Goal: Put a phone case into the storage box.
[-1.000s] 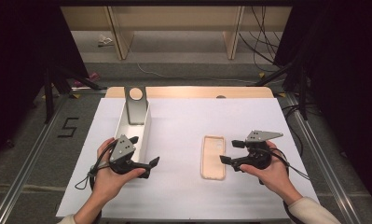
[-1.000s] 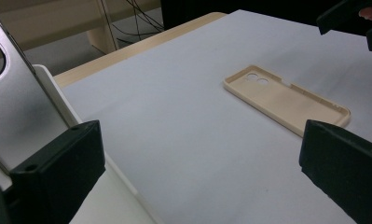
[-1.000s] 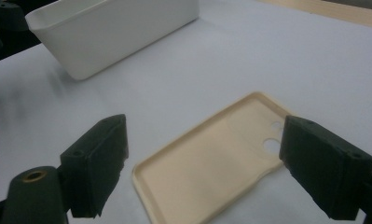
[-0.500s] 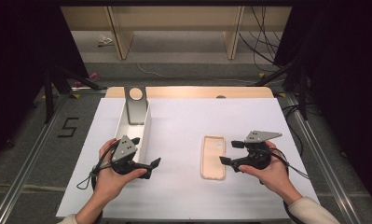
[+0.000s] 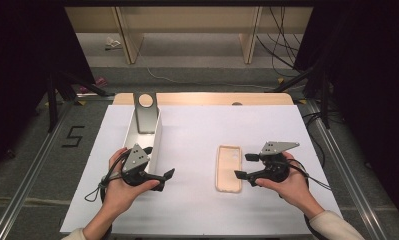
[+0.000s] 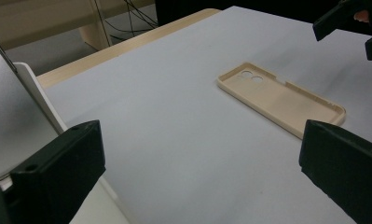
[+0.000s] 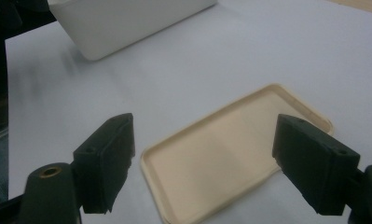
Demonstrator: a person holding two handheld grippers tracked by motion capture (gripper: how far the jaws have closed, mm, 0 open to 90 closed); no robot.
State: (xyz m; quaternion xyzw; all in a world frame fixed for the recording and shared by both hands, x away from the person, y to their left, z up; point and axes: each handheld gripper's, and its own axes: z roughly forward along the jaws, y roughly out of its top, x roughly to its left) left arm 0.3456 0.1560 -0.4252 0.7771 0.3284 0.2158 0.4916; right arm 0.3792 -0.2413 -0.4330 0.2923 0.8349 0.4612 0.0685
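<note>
A beige phone case [image 5: 229, 167] lies hollow side up on the white table sheet, camera holes at its far end. My right gripper [image 5: 244, 166] is held just right of the case. Its jaws are open, have just been closing a little, and touch nothing. In the right gripper view the case [image 7: 230, 158] lies ahead, between the two black jaws of the gripper [image 7: 202, 168]. My left gripper [image 5: 163, 180] is open beside a white box [image 5: 157, 137], pointing right toward the case [image 6: 281, 98]. Nothing is between its wide jaws [image 6: 197, 177].
The long white box holds a grey slab with a round hole [image 5: 146, 112] leaning up at its far end. A wooden strip [image 5: 212, 98] runs along the sheet's far edge. Metal rails [image 5: 32, 185] flank the table, and cables lie on the floor beyond.
The right gripper's jaws look slightly narrower than before. Both hands and the case have kept their places.
</note>
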